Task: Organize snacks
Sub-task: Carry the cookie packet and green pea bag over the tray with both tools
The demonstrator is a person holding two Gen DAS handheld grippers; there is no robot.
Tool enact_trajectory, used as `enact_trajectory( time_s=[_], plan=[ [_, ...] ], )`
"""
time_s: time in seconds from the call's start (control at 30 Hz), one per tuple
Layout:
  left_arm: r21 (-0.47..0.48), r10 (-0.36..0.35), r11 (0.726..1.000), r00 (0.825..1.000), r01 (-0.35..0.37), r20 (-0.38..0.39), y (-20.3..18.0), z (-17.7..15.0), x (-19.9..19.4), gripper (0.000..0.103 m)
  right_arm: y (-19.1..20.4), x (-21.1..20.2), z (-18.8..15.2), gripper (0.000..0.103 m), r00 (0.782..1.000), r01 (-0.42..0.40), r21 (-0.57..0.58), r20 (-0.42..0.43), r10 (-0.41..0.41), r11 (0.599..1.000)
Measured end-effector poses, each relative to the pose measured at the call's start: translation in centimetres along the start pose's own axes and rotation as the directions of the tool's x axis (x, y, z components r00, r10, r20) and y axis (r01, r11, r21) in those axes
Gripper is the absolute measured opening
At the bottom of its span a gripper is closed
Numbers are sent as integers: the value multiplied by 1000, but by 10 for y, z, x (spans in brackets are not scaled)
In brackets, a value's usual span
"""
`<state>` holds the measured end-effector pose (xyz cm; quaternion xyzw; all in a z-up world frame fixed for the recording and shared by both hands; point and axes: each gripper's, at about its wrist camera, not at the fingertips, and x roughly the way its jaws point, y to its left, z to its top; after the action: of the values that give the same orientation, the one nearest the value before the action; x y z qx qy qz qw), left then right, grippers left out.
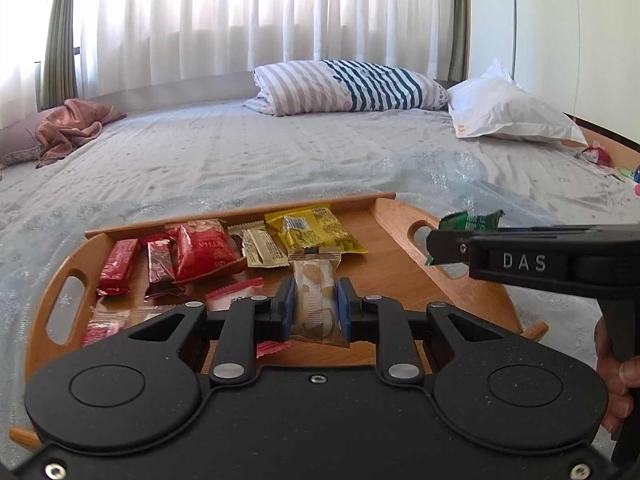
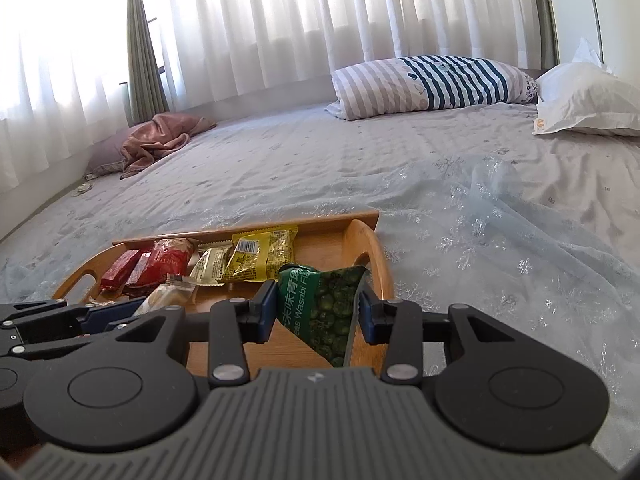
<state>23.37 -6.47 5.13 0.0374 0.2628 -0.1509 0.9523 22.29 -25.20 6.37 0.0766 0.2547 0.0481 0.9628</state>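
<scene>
Over the wooden tray, on the bed: left claw clamped on a beige wafer packet, blue pads pressed to both long edges, packet pointing toward the tray's far wall. Right claw clamped on a green wasabi pea bag, held above the tray's right handle end, bag hanging tilted with a corner drooping below the pads.

Along the tray's far wall, already in a row: red bars, a red pouch, a cream packet, a yellow bag. More small red-and-white packets loose toward the tray's near left.

Likely step: setting both held snacks down beside the row. Best done by lowering the wafer packet flat just short of the yellow bag, then parting the pads only once resting on the wood. For the pea bag, better to level first, then place on the bare wood right of the yellow bag; limp foil, likely to slump or slide off the rim otherwise.

Beyond the tray: grey patterned bedspread, a striped pillow and a white pillow by the far edge, a pink blanket at left, sheer curtains over a bright window.
</scene>
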Motion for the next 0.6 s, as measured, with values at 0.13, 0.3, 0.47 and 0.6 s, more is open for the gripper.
enact_trajectory(
  time_s=[0.13, 0.3, 0.47, 0.6],
  plan=[
    [6, -5, 1000, 1000, 5, -12, -1, 0, 13, 21, -2, 6, 1, 45, 1000, 5, -3, -3, -5, 1000],
    [10, 6, 1000, 1000, -6, -29, -2, 1, 28, 21, -3, 11, 0, 45, 1000, 0, -2, -14, 0, 1000],
    [-1, 18, 1000, 999, -18, -41, 0, 2, 40, 21, -4, 16, -1, 45, 1000, -6, -5, -21, 6, 1000],
    [0, 22, 1000, 998, -22, -55, 2, -1, 46, 21, -3, 17, 1, 45, 1000, -3, -9, -19, 3, 1000]
  ],
)
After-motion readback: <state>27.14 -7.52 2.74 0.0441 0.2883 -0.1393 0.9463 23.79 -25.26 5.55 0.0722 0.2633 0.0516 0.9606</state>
